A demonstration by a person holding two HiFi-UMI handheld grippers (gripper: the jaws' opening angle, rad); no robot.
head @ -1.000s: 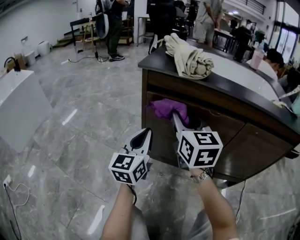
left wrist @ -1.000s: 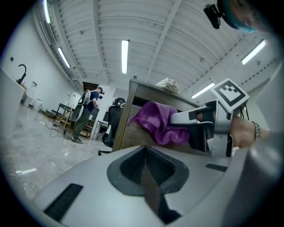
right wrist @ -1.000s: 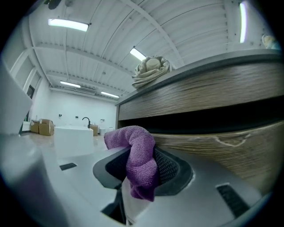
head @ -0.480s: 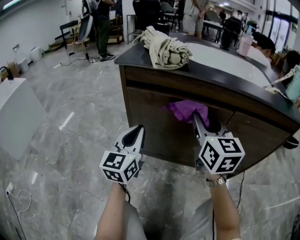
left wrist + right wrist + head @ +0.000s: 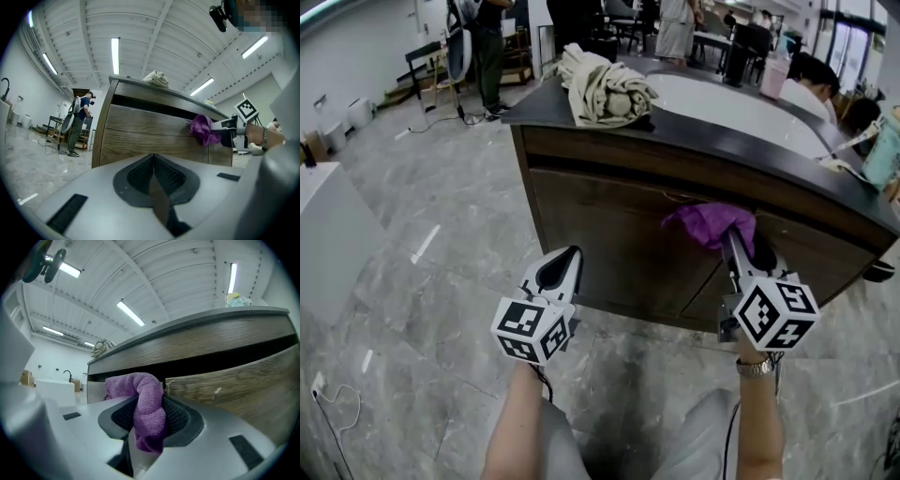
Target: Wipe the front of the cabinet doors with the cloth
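Head view: the right gripper (image 5: 736,246) pinches a crumpled purple terry cloth (image 5: 711,223), held at the upper edge of the wood-grain cabinet door (image 5: 609,239) beneath the dark desk (image 5: 741,145). The left gripper (image 5: 570,255), jaws pressed together, hangs clear.

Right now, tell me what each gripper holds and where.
Right gripper: shut on the purple cloth, pinched across a bunched fold, the bulk sticking out ahead. Left gripper: shut, holding nothing.
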